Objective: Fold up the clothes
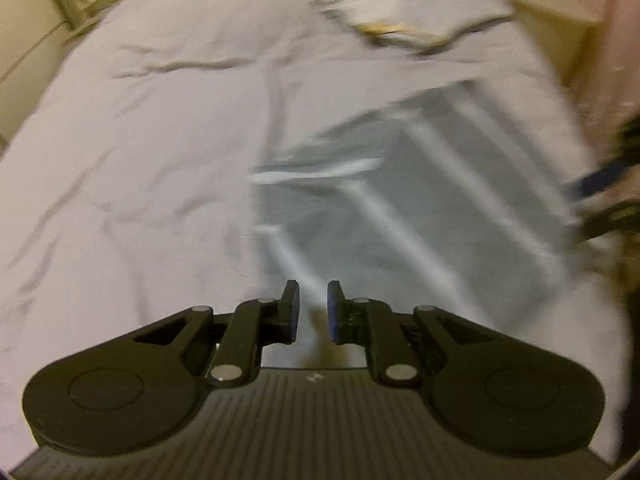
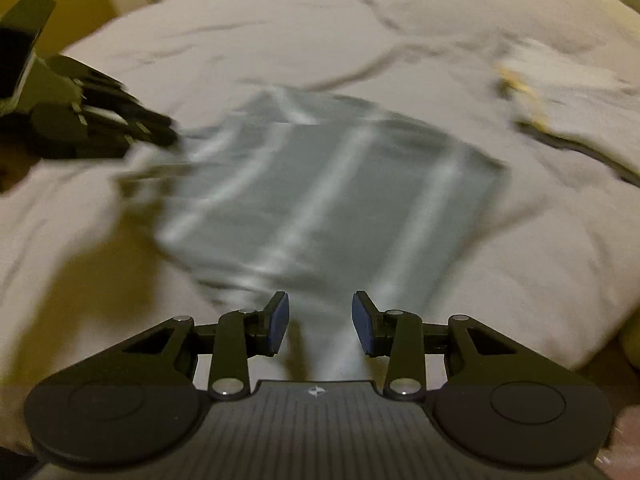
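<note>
Left wrist view: a grey garment (image 1: 420,184) with pale white stripes lies flat on a bed (image 1: 140,160) covered by a wrinkled pale lilac sheet. The garment looks folded into a rough rectangle, with a folded-over edge along its upper left side; motion blur softens its outline. It sits ahead of the camera and to the right. The left tool (image 1: 313,312) is in the foreground, its two blue-padded fingers a little apart with a narrow gap between them, gripping nothing, just above the near edge of the garment. At the far right edge the other tool shows as a dark, blurred shape at the garment's right side. Farther away on the bed lies a crumpled white cloth (image 1: 412,12) with yellow and dark trim, well apart from the grey garment.

Right wrist view: the same grey garment (image 2: 332,184) fills the middle of the bed (image 2: 280,32), its pale stripes running away from the camera, blurred. The right tool (image 2: 320,324) hovers over the near edge, fingers clearly apart and empty. At the upper left, the left tool (image 2: 160,132) appears dark and blurred, its tips at the garment's left corner. The white cloth (image 2: 560,80) lies at the upper right.
</note>
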Demonstrator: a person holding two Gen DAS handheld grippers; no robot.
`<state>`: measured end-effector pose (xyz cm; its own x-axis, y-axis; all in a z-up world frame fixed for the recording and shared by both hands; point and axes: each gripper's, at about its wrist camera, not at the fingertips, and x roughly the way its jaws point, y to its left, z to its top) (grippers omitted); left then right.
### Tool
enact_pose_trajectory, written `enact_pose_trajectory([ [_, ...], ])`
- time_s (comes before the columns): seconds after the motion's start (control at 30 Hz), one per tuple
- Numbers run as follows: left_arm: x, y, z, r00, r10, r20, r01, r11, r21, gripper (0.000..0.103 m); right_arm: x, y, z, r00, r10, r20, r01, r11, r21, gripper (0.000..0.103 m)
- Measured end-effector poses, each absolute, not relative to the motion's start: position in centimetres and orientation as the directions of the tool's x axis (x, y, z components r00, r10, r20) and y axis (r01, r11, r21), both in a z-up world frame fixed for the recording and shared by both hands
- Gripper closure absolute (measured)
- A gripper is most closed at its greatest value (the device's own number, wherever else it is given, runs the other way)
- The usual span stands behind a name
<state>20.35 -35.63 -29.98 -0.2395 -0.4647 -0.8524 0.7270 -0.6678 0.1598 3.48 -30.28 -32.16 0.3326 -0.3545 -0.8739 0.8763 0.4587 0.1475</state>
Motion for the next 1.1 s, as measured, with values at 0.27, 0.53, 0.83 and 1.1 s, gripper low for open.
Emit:
enact_pose_trajectory([
  [0.27, 21.3, -32.8, -34.3, -0.138, -0.442, -0.886, 0.689, -0.686, 0.235, 0.091, 0.8, -28.2, -35.1, 0.203, -0.297, -0.933, 0.867, 0.497, 0.031, 0.067],
  [0.53, 23.3, -29.0, -32.6, -0.120, -0.498, -0.859, 0.640, -0.700, 0.317, 0.084, 0.9, -24.3, -32.6, 0.132, -0.349, -0.928, 0.911, 0.412, -0.025, 0.064],
  [0.83, 25.5, -25.4, -26.6, -0.132, -0.478, -0.869, 0.812, -0.555, 0.182, 0.048, 4.4, -21.8, -26.8, 0.108, -0.416, -0.903, 0.977, 0.212, 0.019, 0.021],
  [1.1, 27.7, -24.6, -20.6, -0.203, -0.508, -0.837, 0.891, -0.450, 0.057, 0.004, 4.6, -21.3, -20.2, 0.101, -0.468, -0.878, 0.995, 0.028, 0.100, 0.015],
])
